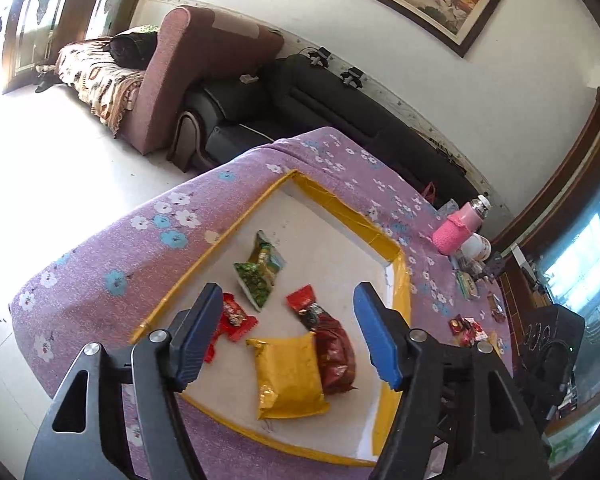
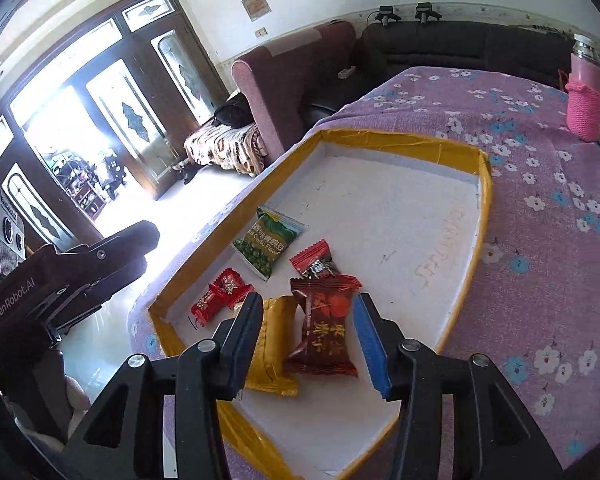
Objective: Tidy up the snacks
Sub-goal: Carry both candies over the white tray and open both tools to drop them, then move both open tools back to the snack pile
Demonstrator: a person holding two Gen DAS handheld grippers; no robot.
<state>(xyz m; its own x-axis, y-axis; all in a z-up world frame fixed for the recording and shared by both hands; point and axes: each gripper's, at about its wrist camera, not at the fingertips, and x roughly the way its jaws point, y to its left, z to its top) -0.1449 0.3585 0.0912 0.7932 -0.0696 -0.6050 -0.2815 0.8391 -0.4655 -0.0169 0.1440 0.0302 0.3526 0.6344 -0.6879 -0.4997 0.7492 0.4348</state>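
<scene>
A white tray with a yellow taped rim [image 1: 402, 280] [image 2: 400, 138] lies on the purple flowered tablecloth. In it lie a green pea packet [image 1: 258, 278] [image 2: 266, 246], a small red candy [image 1: 234, 320] [image 2: 218, 298], a yellow packet [image 1: 288, 376] [image 2: 272, 348], a dark red packet [image 1: 334, 354] [image 2: 324, 332] and a red-black candy [image 1: 306, 306] [image 2: 314, 262]. My left gripper [image 1: 288, 324] is open and empty above the packets. My right gripper [image 2: 308, 328] is open above the dark red packet, holding nothing.
A pink-sleeved bottle [image 1: 458, 226] [image 2: 586, 96] stands at the table's far right. More loose snacks [image 1: 470, 330] lie on the cloth right of the tray. Sofas [image 1: 284, 96] stand behind the table. The left gripper's body [image 2: 60, 280] shows at the left.
</scene>
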